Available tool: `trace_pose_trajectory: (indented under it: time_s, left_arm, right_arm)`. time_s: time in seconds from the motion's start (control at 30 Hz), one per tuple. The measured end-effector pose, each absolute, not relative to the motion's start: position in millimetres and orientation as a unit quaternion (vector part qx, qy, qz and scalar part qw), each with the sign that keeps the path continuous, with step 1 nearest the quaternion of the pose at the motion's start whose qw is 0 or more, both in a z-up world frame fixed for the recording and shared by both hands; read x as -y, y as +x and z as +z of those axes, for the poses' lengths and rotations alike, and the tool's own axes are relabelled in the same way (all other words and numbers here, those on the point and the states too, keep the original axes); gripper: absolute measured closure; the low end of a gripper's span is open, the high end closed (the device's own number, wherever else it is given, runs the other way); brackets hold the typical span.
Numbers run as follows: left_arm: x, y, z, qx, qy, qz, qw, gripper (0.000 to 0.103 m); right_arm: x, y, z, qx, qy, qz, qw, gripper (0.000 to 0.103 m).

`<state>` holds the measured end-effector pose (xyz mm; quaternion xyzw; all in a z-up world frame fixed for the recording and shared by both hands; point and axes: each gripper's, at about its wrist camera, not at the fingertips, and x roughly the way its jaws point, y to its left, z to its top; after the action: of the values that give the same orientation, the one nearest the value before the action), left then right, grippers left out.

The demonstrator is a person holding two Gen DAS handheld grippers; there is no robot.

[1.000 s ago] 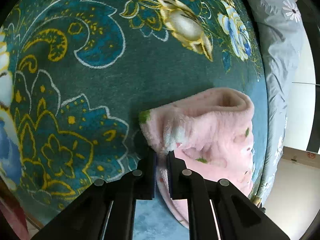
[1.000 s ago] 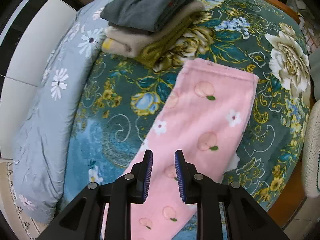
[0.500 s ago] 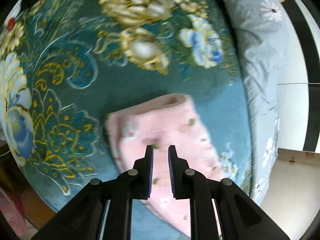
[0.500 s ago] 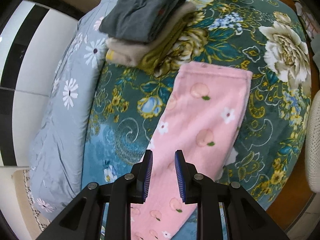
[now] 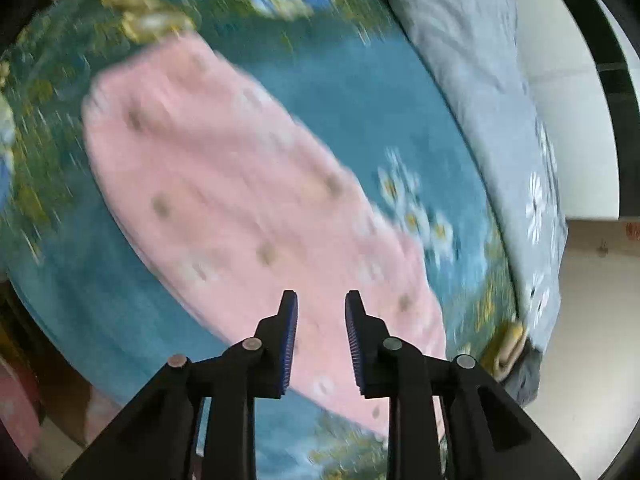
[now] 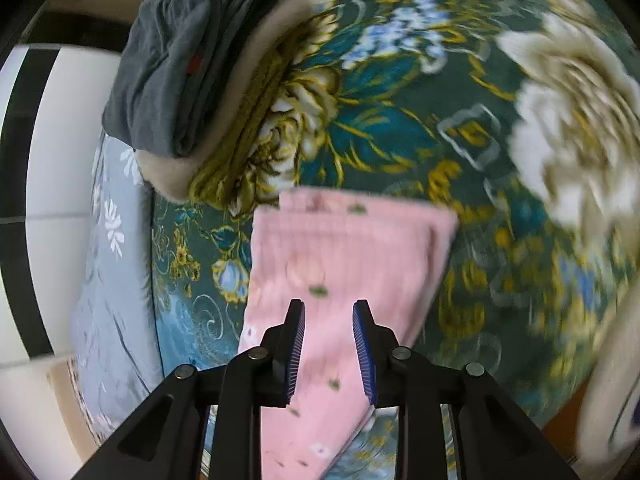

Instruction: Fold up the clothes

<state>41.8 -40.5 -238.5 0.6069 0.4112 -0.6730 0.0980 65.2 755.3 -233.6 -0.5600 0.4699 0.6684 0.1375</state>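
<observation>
Right now the left gripper point(image 5: 317, 300) hangs above the pink fleece trousers point(image 5: 240, 208) with its jaws a moderate gap apart and nothing between them. Its blue-ribbed fingers point(image 5: 289, 336) are clear of the cloth. The right gripper point(image 6: 328, 312) is in the same condition: jaws parted, empty, poised over the pink garment point(image 6: 340, 280) without touching it.

Taking the trousers as the landmark, they lie flat on the teal floral blanket point(image 5: 360, 92) as one long strip. In the left wrist view the strip runs away from the gripper and up to the left, ending in a rounded edge; the near part passes right under the fingertips. In the right wrist view the strip runs straight ahead and ends in a squared edge, just short of a stack of folded clothes point(image 6: 192, 64), grey on top, which sits beyond the trousers and to their left. A grey daisy-print quilt point(image 5: 500, 128) lies along the blanket's edge, off to one long side of the trousers.

Both frames are blurred, so fine detail of the hems cannot be read.

My judgement is that the next fold turns on the long axis: each gripper faces along it from over the strip, neither plainly nearer its end, so each would have to reach forward to an end or drop onto a side edge.
</observation>
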Motion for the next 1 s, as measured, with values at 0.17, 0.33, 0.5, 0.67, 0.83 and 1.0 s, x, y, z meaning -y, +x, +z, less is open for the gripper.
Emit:
trace_pose_trajectory:
  time_s: [0.17, 0.33, 0.5, 0.67, 0.83, 1.0]
  left_arm:
    - [-50.0, 28.7, -245.7, -0.33, 0.661, -0.672, 0.058, 0.077]
    - [-104.5, 17.7, -254.4, -0.253, 0.697, -0.671, 0.031, 0.072]
    - [-129.3, 10.4, -261.5, -0.219, 0.712, -0.666, 0.031, 0.071]
    - [-153.3, 4.0, -266.5, -0.209, 0.718, -0.663, 0.018, 0.064]
    - [-177.1, -0.8, -276.5, -0.196, 0.733, -0.651, 0.011, 0.064]
    - [-192.8, -4.3, -279.9, -0.182, 0.742, -0.646, 0.005, 0.064]
  right_arm:
    - [-762.6, 7.4, -252.8, -0.385, -0.601, 0.699, 0.037, 0.065]
    - [-736.2, -38.0, -261.4, -0.255, -0.63, 0.73, -0.077, 0.053]
    - [-721.2, -66.7, -270.9, -0.173, -0.629, 0.743, -0.147, 0.049]
    - [-721.4, -90.1, -290.9, -0.171, -0.638, 0.722, -0.207, 0.047]
    - [-717.4, -99.5, -312.5, -0.151, -0.663, 0.69, -0.249, 0.047]
    - [-718.1, -107.2, -325.3, -0.164, -0.677, 0.659, -0.285, 0.047]
